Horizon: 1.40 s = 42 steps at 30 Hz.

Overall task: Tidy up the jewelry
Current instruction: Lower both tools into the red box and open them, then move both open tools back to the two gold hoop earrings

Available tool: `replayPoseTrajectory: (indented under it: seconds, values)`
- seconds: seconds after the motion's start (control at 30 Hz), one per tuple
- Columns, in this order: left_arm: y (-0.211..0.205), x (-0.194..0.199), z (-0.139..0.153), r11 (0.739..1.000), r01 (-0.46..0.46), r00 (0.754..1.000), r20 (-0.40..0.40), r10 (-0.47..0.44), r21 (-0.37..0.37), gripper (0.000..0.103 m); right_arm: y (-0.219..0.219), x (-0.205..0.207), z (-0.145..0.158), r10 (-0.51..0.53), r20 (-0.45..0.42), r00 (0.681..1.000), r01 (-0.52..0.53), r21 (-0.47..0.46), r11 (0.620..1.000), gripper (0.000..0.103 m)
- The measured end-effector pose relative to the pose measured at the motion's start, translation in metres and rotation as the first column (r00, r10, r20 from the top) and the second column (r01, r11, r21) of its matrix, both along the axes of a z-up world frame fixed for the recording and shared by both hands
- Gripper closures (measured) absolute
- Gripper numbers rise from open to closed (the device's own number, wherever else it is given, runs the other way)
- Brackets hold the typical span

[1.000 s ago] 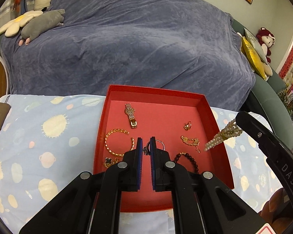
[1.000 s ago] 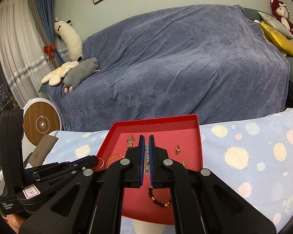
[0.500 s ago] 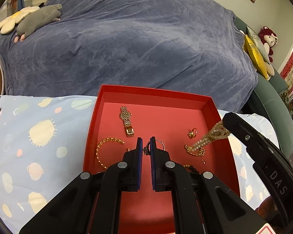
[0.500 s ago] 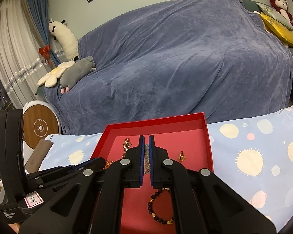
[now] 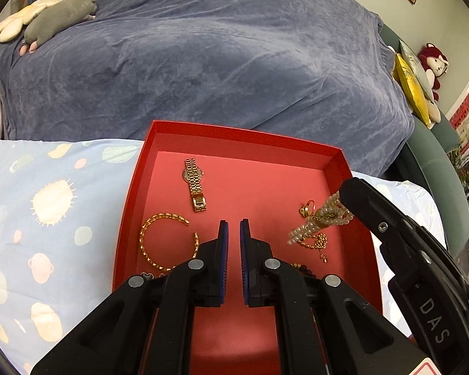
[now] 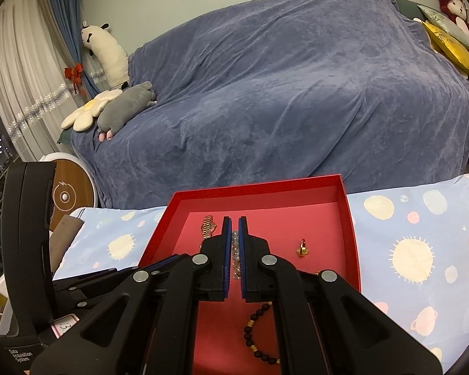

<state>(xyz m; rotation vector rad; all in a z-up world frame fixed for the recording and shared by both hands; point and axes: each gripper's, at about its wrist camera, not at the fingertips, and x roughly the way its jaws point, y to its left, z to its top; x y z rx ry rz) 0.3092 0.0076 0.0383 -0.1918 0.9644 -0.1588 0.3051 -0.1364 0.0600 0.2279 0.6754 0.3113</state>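
A pearl strand [image 5: 320,223] hangs over the red tray [image 5: 244,136], which holds a gold watch [image 5: 195,184], chain bracelet [image 5: 159,240] and ring [image 5: 308,209]

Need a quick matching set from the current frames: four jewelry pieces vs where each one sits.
Things:
1. gold watch
2. pearl strand
3. dark bead bracelet
4. gold ring

Places:
A. clamped in the right gripper, hanging over the red tray
B. tray floor, near edge, below the right gripper in its own view
C. tray floor, far left part
D. tray floor, right side

Pairs: 1-C, 2-A, 3-B, 4-D
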Motion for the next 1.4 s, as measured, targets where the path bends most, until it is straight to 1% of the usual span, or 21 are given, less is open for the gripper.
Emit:
replayPoseTrajectory:
  seconds: [0.4,0.6,0.67,0.77,1.13,1.33,1.37,1.4]
  values:
    - [0.01,0.001,0.003,0.999,-0.04,0.999,0.001,0.04,0.023,0.097,0.006,0.001,-0.002,0.009,-0.002,1.0,-0.009,0.0,1.0,0.098]
    - [0.013,-0.001,0.005,0.999,-0.046,0.999,-0.007,0.046,0.029,0.096,0.007,-0.001,0.004,0.005,0.005,1.0,-0.005,0.006,1.0,0.097]
    - [0.013,-0.003,0.008,0.998,-0.045,0.999,-0.002,0.045,0.034,0.096,0.007,-0.004,0.008,0.005,0.01,1.0,-0.005,0.001,1.0,0.095]
    - [0.014,-0.006,0.011,0.998,-0.051,0.999,0.003,0.051,0.045,0.096,0.006,-0.009,0.015,0.004,0.02,1.0,-0.004,-0.004,1.0,0.09]
    - [0.011,-0.033,0.034,0.995,-0.053,0.998,0.026,0.051,0.088,0.096,-0.003,-0.038,0.046,-0.002,0.047,0.999,0.003,-0.031,1.0,0.09]
    - [0.003,-0.057,0.055,0.987,-0.031,0.998,0.059,0.022,0.16,0.096,-0.013,-0.064,0.064,-0.011,0.052,0.999,0.012,-0.021,1.0,0.09]
    - [0.003,-0.062,0.059,0.986,-0.028,0.998,0.063,0.018,0.164,0.096,-0.012,-0.069,0.066,0.0,0.048,0.999,0.002,-0.03,1.0,0.09]
    - [0.002,-0.067,0.063,0.986,-0.025,0.998,0.066,0.014,0.164,0.095,-0.009,-0.076,0.068,0.011,0.053,0.999,-0.008,-0.059,0.998,0.09]
